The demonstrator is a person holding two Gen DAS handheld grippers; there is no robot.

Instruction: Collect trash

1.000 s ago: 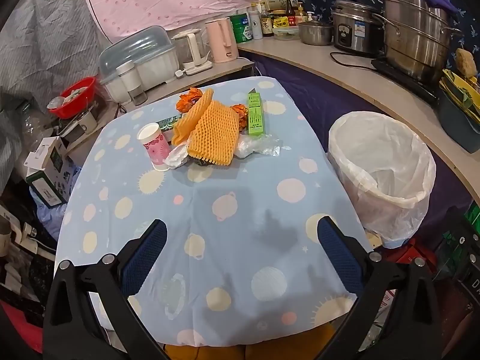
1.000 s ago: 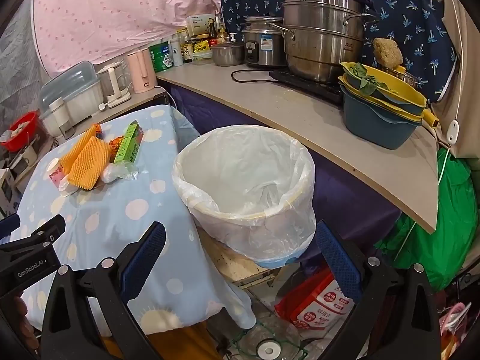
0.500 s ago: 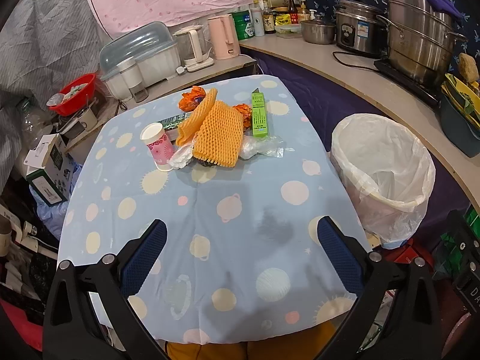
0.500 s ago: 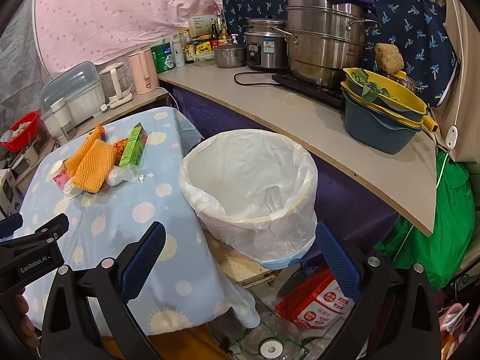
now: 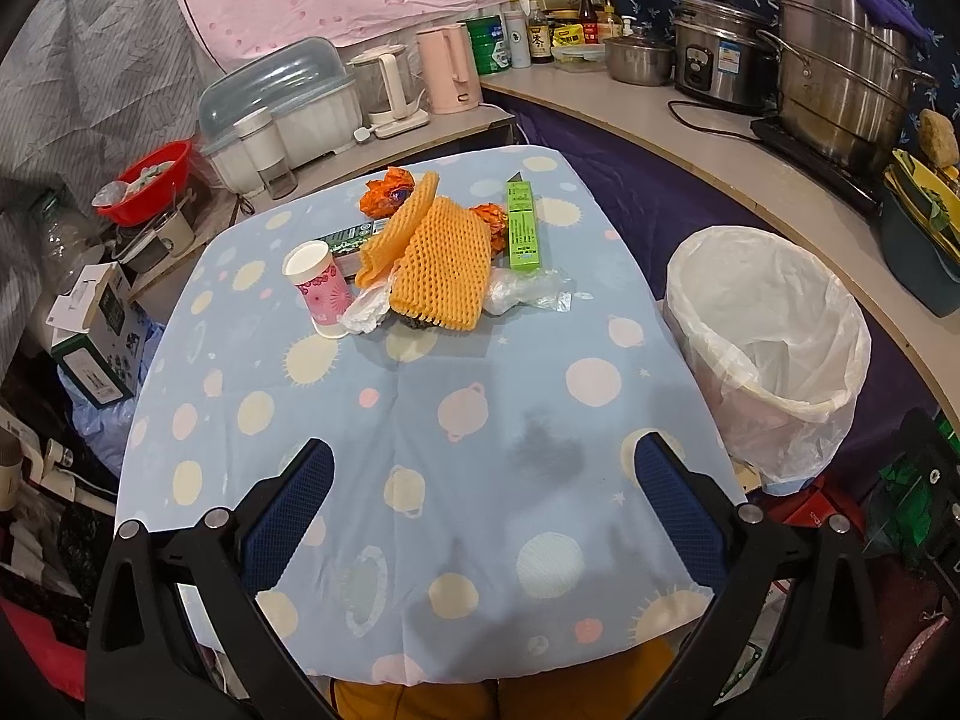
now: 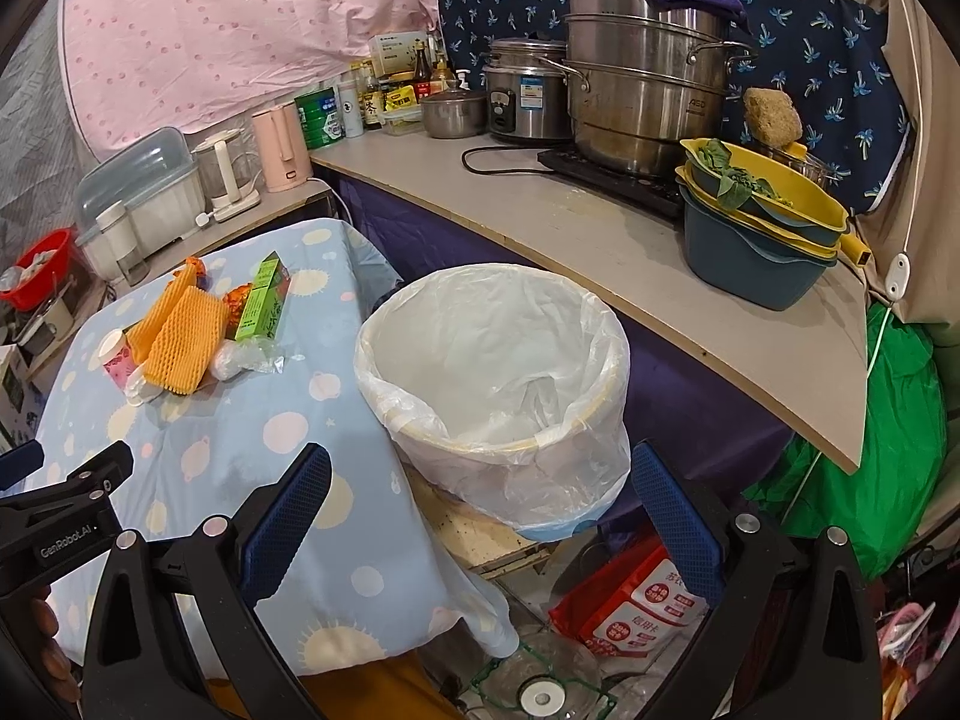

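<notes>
A table (image 5: 420,420) in a blue spotted cloth holds a trash pile at its far end: orange foam netting (image 5: 441,261), a green box (image 5: 522,228), crumpled plastic (image 5: 522,294) and a pink cup (image 5: 318,288). A white-lined bin (image 6: 498,372) stands just beside the table's right edge. The left gripper (image 5: 483,510) over the table's near end and the right gripper (image 6: 480,516) near the bin are both spread wide, holding nothing.

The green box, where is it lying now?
In the left wrist view the green box lies on the table's far right, beside the orange foam net.
</notes>
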